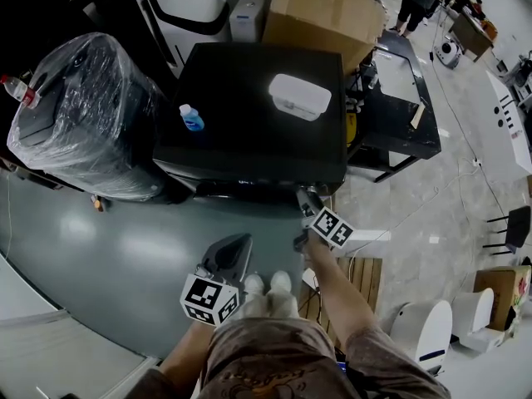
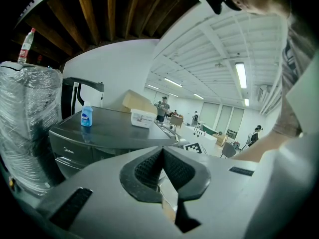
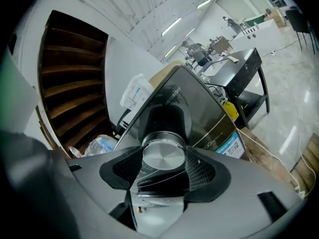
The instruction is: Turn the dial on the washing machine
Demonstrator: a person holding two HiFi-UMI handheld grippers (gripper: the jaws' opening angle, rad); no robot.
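As the person stands square in front of the black washing machine (image 1: 249, 98), the right gripper (image 1: 305, 198) is up against the front panel near the machine's right front corner. Its own view tells the story: the round silver dial (image 3: 163, 157) sits squarely between the two jaws, and the ribbed pads (image 3: 202, 171) hug it on either side - clamped on, by the look of it. The dial's brushed metal face points straight back at the camera, standing out of a dark recess in the glossy panel. From the head view the dial itself cannot be made out; the gripper covers it.

The left gripper (image 2: 162, 152) hangs low and well away from the machine, down near the person's shoes (image 1: 268, 285), tilted upward. Its jaws are pressed together at the tips with nothing between them.

On top of the machine there's a small blue bottle (image 1: 191, 119) toward the left and a white box (image 1: 299, 96) toward the right - well apart from each other. A big bundle wrapped in clear plastic (image 1: 87, 115) stands just to the machine's left, and a cardboard box (image 1: 324, 11) sits behind it.
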